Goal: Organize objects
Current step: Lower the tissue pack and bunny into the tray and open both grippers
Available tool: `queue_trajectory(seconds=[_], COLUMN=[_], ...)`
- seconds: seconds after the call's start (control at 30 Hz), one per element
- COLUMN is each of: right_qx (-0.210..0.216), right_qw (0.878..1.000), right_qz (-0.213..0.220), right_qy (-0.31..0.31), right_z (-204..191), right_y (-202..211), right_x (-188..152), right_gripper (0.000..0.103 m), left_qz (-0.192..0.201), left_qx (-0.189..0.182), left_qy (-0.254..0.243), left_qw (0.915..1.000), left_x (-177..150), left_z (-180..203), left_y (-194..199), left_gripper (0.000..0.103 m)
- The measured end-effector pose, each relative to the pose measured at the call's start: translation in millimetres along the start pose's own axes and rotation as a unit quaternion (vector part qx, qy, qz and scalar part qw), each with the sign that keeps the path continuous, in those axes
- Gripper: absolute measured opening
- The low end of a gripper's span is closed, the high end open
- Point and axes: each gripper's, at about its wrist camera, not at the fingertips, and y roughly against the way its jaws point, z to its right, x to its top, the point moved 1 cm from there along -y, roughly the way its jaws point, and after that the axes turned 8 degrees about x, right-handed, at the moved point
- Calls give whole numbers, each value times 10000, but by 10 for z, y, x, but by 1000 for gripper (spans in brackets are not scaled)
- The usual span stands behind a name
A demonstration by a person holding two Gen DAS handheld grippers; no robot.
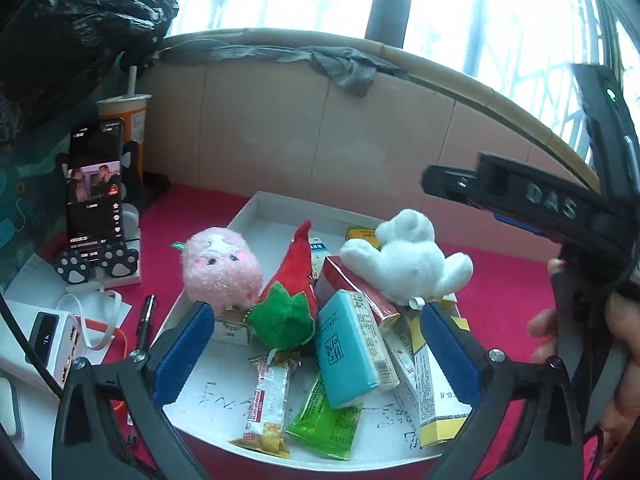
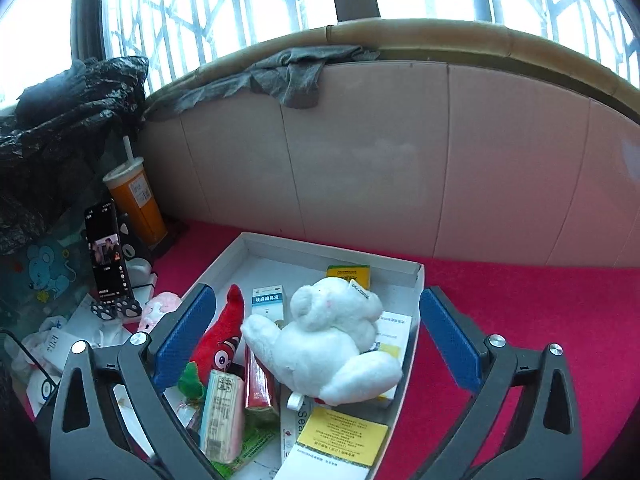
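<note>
A white tray [image 1: 256,208] on red cloth holds a jumble. In it are a pink plush [image 1: 220,268], a red-and-green plush [image 1: 296,280], a white plush bear [image 1: 404,260], a teal box [image 1: 352,348], a red box [image 1: 360,292], snack packets and medicine boxes. My left gripper [image 1: 316,354] hovers open over the tray's near end, nothing between its blue pads. My right gripper [image 2: 316,338] is open above the white bear [image 2: 328,344], which lies free on the boxes in the tray [image 2: 416,276]. The pink plush [image 2: 160,308] leans at the tray's left edge.
Left of the tray stand a phone on a paw-shaped holder [image 1: 94,188], an orange drink cup [image 1: 124,116], a power bank [image 1: 52,344] and a pen [image 1: 146,316]. A black bag [image 1: 80,20] fills the far left. Red cloth [image 2: 540,300] spreads right; a person's hand [image 1: 624,340] holds the other gripper.
</note>
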Motion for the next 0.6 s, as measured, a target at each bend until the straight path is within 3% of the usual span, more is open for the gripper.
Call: queue_trajectory(seconds=[0.33,0.5,0.6], right_qx=[-56,-115,-105], right_qw=[9998,9997,9995], right_qz=[189,220,219], right_qy=[-86,-87,-183], right_z=[25,72,142], right_y=[339,511,627], right_x=[-149,-291,-387], right_gripper=[103,103,103], left_qz=[41,-83,-70], left_qx=[240,929,910], left_qy=[102,-331,-419], left_qw=[9997,9951,9949], left_x=[54,31,3], left_z=[18,145,198], left_y=[129,145,185], left_gripper=[103,103,103])
